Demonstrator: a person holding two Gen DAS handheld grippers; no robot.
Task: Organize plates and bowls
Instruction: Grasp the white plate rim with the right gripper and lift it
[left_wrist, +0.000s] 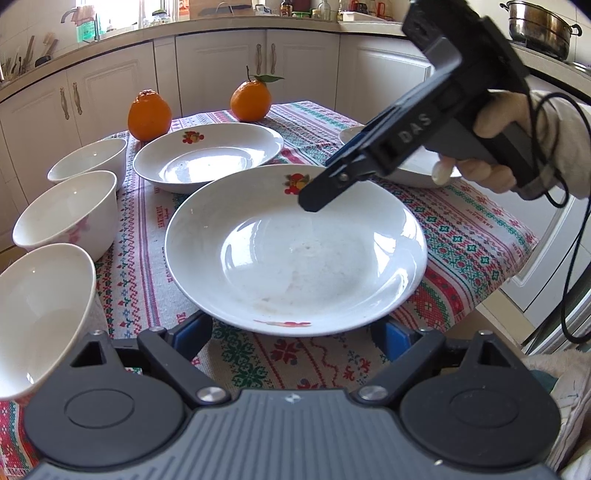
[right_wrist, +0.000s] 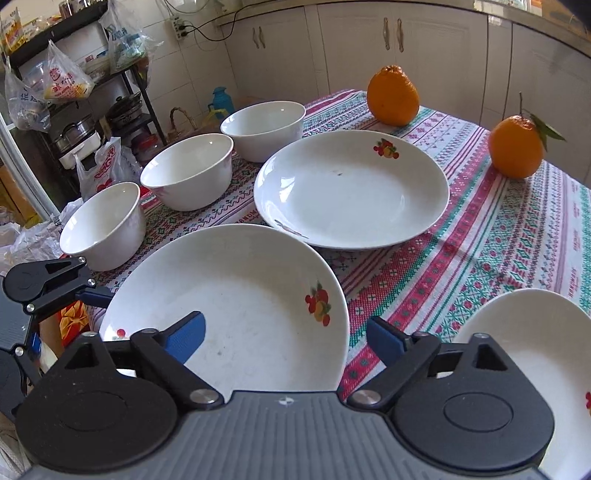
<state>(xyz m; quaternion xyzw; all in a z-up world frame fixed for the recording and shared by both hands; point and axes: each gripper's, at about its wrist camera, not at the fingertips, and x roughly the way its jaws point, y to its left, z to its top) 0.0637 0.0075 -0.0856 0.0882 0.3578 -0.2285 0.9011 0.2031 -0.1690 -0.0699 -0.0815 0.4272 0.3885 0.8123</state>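
On the patterned tablecloth (left_wrist: 461, 236), three white bowls (left_wrist: 70, 218) stand empty at the left. The near plate (left_wrist: 295, 254) lies empty between the wide-open fingers of the left gripper (left_wrist: 291, 332). The right gripper (right_wrist: 284, 332), also wide open and holding nothing, hovers over this plate's far rim.

White plates (left_wrist: 295, 251) with red fruit motifs, plain white bowls (right_wrist: 186, 170), striped red-green tablecloth (right_wrist: 498, 240).
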